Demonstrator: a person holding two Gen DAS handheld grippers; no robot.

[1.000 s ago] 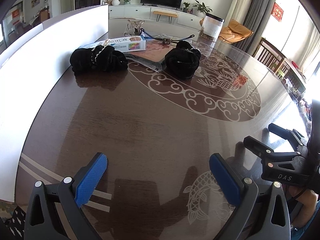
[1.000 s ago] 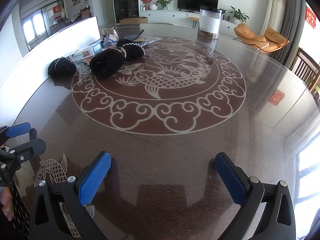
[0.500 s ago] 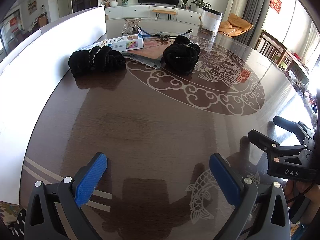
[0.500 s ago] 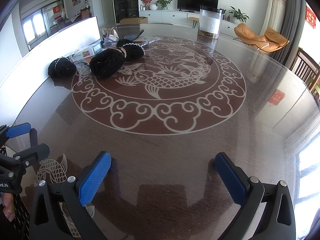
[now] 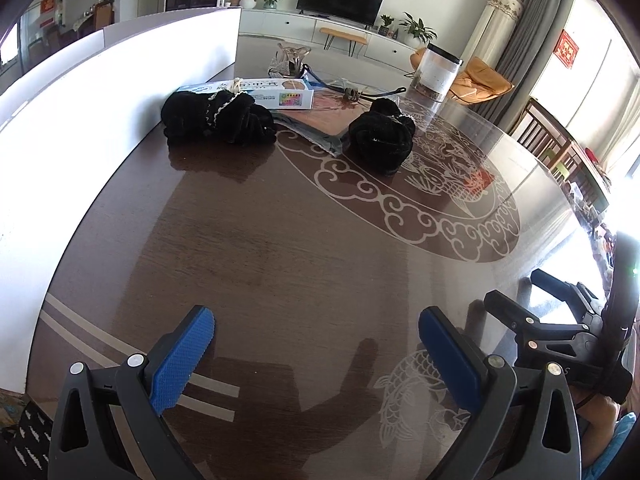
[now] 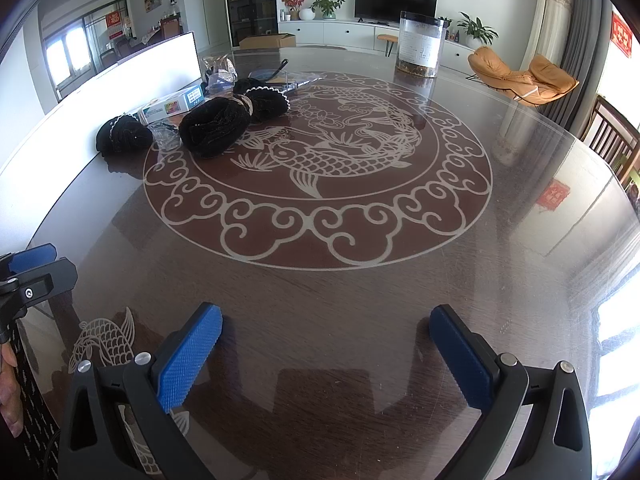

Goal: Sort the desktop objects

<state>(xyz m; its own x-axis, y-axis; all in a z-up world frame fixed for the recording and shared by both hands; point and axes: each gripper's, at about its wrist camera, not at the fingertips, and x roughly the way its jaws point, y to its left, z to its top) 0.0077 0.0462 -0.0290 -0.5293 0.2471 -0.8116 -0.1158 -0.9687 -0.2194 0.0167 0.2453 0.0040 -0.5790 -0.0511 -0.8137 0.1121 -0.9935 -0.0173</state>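
Observation:
Two black fuzzy bundles lie far across the round table: one [image 5: 218, 118] by the white panel, another [image 5: 380, 140] on the carved ring's edge. A white and blue box [image 5: 260, 94] and a pink flat item [image 5: 324, 114] lie behind them. In the right wrist view the same bundles [image 6: 124, 134] [image 6: 216, 126], a third black bundle [image 6: 262, 98] and the box [image 6: 172, 106] sit at far left. My left gripper [image 5: 316, 342] hovers open over the near table edge, nothing between its blue pads. My right gripper [image 6: 326, 340] is open too, empty, beside the left one.
A clear jar [image 6: 420, 46] with a dark lid stands at the table's far side. A white panel [image 5: 100, 92] lines the table's left edge. A crumpled clear bag [image 6: 218, 66] and a dark strap [image 5: 360, 92] lie behind the bundles. Wooden chairs [image 5: 556, 148] stand at right.
The left gripper has drifted and tilted slightly, so the bundles sit a little differently in its view. The right gripper has held still. Both stay open.

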